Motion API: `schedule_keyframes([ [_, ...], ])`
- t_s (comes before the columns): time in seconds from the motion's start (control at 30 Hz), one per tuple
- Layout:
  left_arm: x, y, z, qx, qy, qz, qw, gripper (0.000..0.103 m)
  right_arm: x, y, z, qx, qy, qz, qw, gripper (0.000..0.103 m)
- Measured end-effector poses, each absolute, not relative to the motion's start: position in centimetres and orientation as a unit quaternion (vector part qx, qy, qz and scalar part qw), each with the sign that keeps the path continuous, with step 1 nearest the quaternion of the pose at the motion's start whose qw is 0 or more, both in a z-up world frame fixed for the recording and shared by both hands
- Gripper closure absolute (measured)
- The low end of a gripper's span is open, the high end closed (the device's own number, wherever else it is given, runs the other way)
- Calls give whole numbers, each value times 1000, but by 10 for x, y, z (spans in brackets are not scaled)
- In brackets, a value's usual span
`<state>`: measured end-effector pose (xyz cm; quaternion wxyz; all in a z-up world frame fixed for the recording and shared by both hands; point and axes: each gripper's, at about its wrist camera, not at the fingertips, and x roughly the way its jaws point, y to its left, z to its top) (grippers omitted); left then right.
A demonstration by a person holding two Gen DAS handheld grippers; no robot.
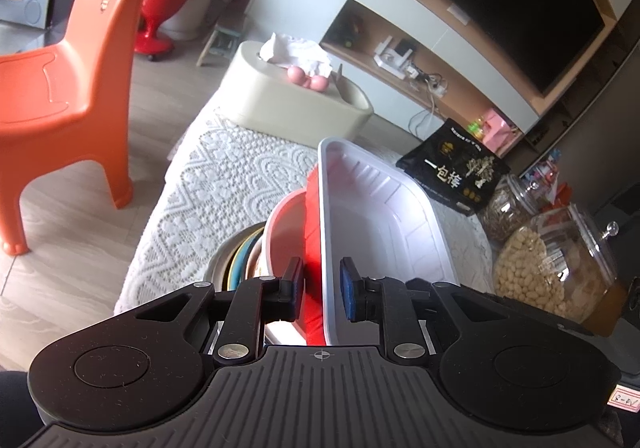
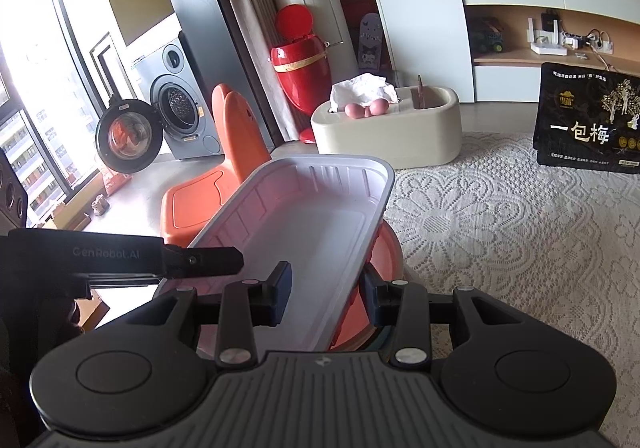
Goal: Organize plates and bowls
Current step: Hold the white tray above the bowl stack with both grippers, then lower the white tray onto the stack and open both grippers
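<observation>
Now each hand-held gripper, left (image 1: 320, 288) and right (image 2: 326, 294), clamps the white tray's (image 1: 384, 216) rim.

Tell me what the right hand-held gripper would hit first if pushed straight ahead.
Already clamped on it: the white tray, whose wall sits between the right hand-held gripper fingers. Beyond that, probably the lace-covered table.

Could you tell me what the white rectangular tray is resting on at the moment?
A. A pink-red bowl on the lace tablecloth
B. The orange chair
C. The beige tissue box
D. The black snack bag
A: in the right wrist view the white tray sits tilted on the pink-red bowl, which stands on the lace tablecloth; both grippers are closed on the tray's rim.
</observation>
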<state>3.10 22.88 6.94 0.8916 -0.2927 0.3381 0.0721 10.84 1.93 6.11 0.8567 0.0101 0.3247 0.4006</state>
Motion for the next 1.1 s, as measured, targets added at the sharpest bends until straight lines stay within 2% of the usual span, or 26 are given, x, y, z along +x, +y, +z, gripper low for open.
schedule_keyframes([
  [0.6,31,233,68,-301,339,78,888,82,109,20,63,10,322,398,859,66],
  [0.9,-23,205,96,-245,278,111,922,81,69,-23,86,27,269,380,885,65],
  [1.03,-56,164,88,-185,276,113,936,82,37,-45,72,27,274,379,884,50],
  [1.1,-71,139,80,-151,282,113,941,87,19,-53,55,22,291,387,875,47],
])
